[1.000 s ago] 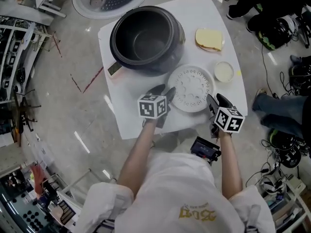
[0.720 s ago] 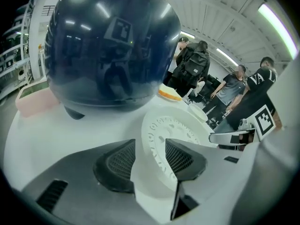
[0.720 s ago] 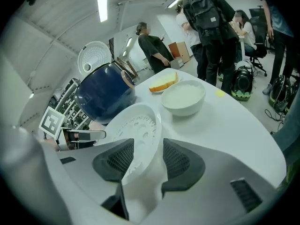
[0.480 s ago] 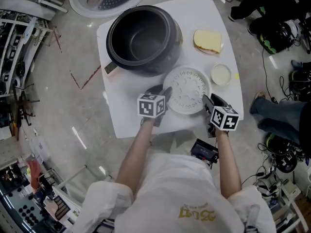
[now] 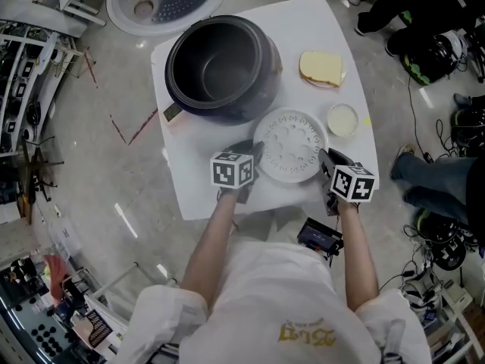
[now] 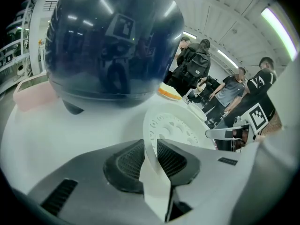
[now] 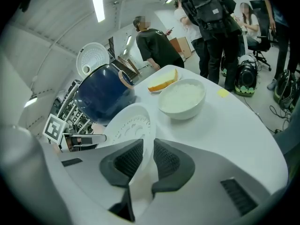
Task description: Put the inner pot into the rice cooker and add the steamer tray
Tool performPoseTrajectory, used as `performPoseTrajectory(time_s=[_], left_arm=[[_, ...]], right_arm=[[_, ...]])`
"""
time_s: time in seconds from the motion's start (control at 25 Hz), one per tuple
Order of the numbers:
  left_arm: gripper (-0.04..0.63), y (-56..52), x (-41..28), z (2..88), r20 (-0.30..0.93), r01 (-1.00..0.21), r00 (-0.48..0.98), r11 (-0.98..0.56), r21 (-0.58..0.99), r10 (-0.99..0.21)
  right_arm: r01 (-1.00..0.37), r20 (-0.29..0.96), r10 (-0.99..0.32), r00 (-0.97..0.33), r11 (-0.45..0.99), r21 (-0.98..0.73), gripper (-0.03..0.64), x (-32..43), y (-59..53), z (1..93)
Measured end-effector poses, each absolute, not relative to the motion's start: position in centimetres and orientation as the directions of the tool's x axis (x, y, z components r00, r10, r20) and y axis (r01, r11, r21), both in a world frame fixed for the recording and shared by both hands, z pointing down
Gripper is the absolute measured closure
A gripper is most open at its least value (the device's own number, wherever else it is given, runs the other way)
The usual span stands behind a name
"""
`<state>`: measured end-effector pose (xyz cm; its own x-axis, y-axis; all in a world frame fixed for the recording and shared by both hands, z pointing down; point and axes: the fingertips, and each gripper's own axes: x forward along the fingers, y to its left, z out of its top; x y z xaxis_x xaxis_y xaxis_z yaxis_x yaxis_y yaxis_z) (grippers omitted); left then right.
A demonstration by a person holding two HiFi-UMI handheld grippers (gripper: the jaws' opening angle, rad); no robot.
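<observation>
Peering along each, I see left claw [image 6: 151,149] and right claw [image 7: 147,151], just closed, pinching the steamer tray [image 5: 290,145] rim; overhead they merely flank it.

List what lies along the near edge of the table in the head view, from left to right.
Left tool → steamer tray → right tool. The jaws of both tools have just been closing, and each pinches the tray's rim on its own side.
</observation>
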<state>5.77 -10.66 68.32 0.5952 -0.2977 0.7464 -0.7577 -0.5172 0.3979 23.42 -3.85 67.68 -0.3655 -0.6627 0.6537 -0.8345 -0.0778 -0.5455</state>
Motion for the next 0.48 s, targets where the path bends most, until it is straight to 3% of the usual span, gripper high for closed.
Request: performPoseTrajectory(time_s=[0.48], left_arm=[[0.515,-11.1,6.0,65.1,0.707,-0.73,0.637,-0.535,0.425,-0.308]], right_arm=[[-0.82,0.619,-0.701,-0.355,-0.084,-0.566,0.558,23.4,-2.8,64.7]])
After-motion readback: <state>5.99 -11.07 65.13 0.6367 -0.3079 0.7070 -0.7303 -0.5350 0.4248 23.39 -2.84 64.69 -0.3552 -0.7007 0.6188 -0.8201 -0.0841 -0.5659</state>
